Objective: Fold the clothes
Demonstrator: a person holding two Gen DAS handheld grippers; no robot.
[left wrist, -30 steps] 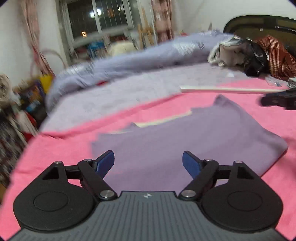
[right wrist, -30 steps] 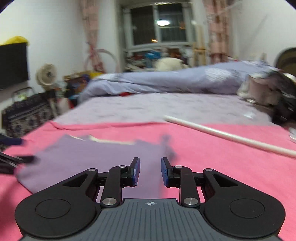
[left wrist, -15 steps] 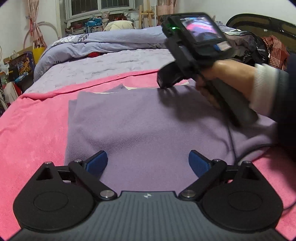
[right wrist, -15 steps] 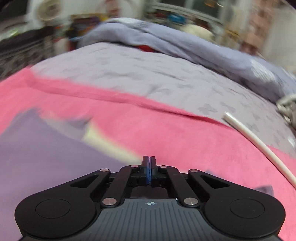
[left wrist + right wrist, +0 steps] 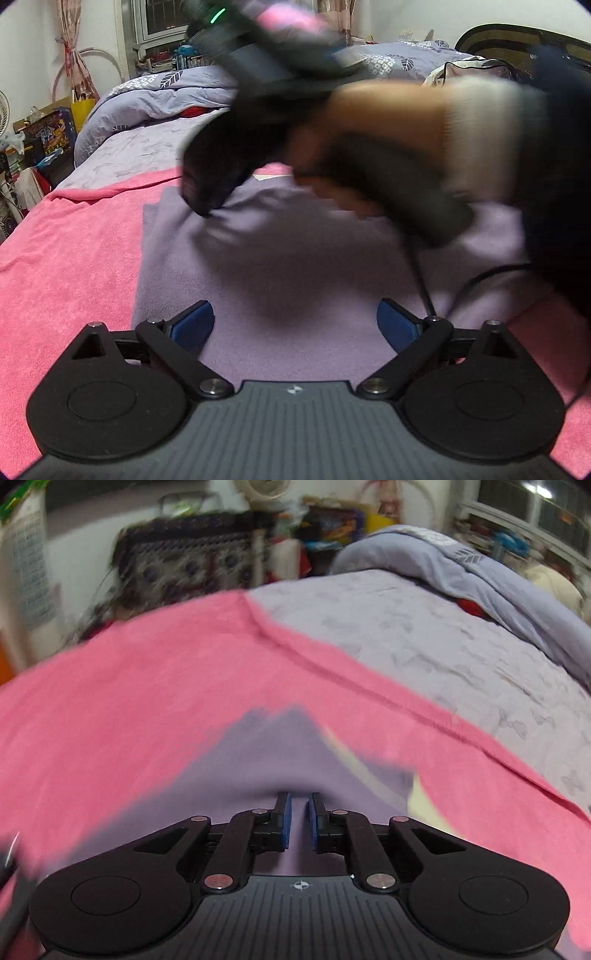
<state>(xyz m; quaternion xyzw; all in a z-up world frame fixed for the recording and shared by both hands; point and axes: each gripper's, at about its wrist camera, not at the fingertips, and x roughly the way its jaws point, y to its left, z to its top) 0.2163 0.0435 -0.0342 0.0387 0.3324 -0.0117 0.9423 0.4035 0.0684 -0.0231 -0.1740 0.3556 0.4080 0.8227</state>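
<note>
A purple garment (image 5: pixel 295 266) lies flat on a pink blanket (image 5: pixel 74 258). My left gripper (image 5: pixel 295 317) hangs wide open over its near edge, with nothing between the blue pads. A person's hand (image 5: pixel 388 110) holds my right gripper (image 5: pixel 201 201), blurred, tip down on the garment's far left part, where the cloth creases. In the right wrist view the right gripper (image 5: pixel 299 805) has its pads a narrow gap apart over the garment (image 5: pixel 258 760). I cannot tell if any cloth is pinched. A cream strip (image 5: pixel 369 771) shows at the garment's edge.
The pink blanket (image 5: pixel 147 686) covers the near part of a bed with a lilac sheet (image 5: pixel 147 147) and a bunched duvet (image 5: pixel 155 96) behind. A clothes pile (image 5: pixel 461 70) lies at the far right. Clutter (image 5: pixel 44 129) lines the floor on the left. A black cable (image 5: pixel 421 280) trails over the garment.
The right gripper has swung left across the garment to its far left part. Its pads, pressed together half a second ago, now stand slightly apart. The left gripper stays open.
</note>
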